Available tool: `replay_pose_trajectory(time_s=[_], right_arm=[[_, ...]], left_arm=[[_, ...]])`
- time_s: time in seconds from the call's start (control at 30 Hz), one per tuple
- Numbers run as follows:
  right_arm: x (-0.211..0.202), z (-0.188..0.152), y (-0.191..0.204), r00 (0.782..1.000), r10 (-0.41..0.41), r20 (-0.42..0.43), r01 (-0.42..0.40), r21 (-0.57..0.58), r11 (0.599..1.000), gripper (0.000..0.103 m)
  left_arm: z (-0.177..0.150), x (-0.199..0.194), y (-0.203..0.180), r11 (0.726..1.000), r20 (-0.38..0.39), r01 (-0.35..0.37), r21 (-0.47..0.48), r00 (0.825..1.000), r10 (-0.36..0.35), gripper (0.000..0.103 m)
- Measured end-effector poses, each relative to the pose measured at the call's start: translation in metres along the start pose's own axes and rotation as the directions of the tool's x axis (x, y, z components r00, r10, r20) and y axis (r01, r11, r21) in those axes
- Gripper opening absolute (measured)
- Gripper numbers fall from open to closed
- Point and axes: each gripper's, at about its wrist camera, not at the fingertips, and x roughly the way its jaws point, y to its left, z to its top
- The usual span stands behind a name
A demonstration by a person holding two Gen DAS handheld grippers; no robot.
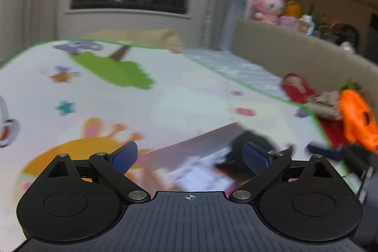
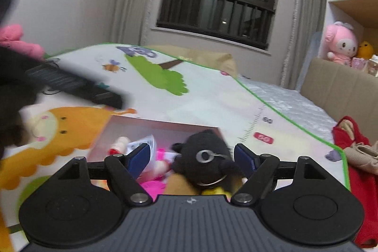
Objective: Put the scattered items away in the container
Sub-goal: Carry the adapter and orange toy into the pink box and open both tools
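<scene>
In the left wrist view, the left gripper is hanging over a cartoon-printed play mat with its blue pads spread wide and nothing lying between them. Beyond the pads, at the lower centre of the frame, the pinkish cardboard box is sitting on the mat, blurred, with a black plush toy showing at its right end and pale items inside (too smeared to name). At the right edge an orange plush and a red garment are lying just off the mat beside a beige padded headboard. A pink plush is sitting on the ledge at the upper right.

In the right wrist view, the right gripper is standing over the same box, its jaws open and the pads touching nothing. The black plush toy is lying in the box directly between and beyond the pads, next to a pink item and a white packet. The left gripper is appearing as a dark blur at the left of the frame. The red garment is lying at the right edge.
</scene>
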Motion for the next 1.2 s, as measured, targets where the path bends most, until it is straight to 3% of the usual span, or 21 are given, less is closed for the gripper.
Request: replay_pose_trajectory(time_s=[0.1, 0.3, 0.43, 0.5, 0.57, 0.63, 0.73, 0.8, 0.97, 1.2], right_arm=[[0.024, 0.004, 0.003, 0.998, -0.026, -0.052, 0.023, -0.056, 0.998, 0.079], [0.075, 0.002, 0.016, 0.971, -0.106, -0.213, 0.069, -0.171, 0.983, 0.078], [0.073, 0.001, 0.029, 0.972, -0.117, -0.206, 0.07, -0.22, 0.973, 0.059], [0.064, 0.008, 0.029, 0.979, -0.055, -0.197, 0.018, -0.187, 0.982, 0.058], [0.05, 0.021, 0.022, 0.983, 0.06, -0.173, -0.073, -0.072, 0.995, 0.059], [0.043, 0.034, 0.011, 0.971, 0.192, -0.144, -0.183, 0.072, 0.98, 0.06], [0.053, 0.042, -0.001, 0.946, 0.285, -0.155, -0.248, 0.222, 0.943, 0.071], [0.061, 0.041, -0.013, 0.938, 0.298, -0.176, -0.237, 0.301, 0.924, 0.077], [0.06, 0.027, -0.055, 0.942, 0.289, -0.17, -0.185, 0.455, 0.871, 0.077], [0.057, 0.003, -0.069, 0.965, 0.089, -0.246, -0.003, 0.329, 0.944, 0.077]], left_arm=[[-0.023, -0.016, 0.004, 0.999, -0.014, -0.046, 0.0, 0.999, 0.046, 0.1], [-0.059, -0.041, -0.002, 1.0, -0.073, 0.001, 0.017, 0.997, 0.0, 0.101], [-0.067, -0.046, -0.003, 0.999, -0.087, 0.011, 0.04, 0.996, -0.008, 0.101], [-0.069, -0.047, 0.0, 0.999, -0.094, 0.003, 0.035, 0.996, 0.0, 0.101], [-0.071, -0.049, 0.004, 1.0, -0.098, -0.004, 0.019, 0.995, 0.006, 0.102], [-0.073, -0.05, 0.007, 1.0, -0.101, -0.006, 0.006, 0.995, 0.007, 0.102], [-0.075, -0.052, 0.007, 1.0, -0.113, -0.001, 0.0, 0.994, 0.001, 0.102], [-0.077, -0.054, 0.004, 1.0, -0.12, 0.005, 0.006, 0.993, -0.005, 0.102], [-0.078, -0.056, -0.001, 1.0, -0.13, 0.025, 0.012, 0.991, -0.023, 0.102], [-0.077, -0.053, -0.019, 0.998, -0.136, 0.057, 0.022, 0.989, -0.054, 0.102]])
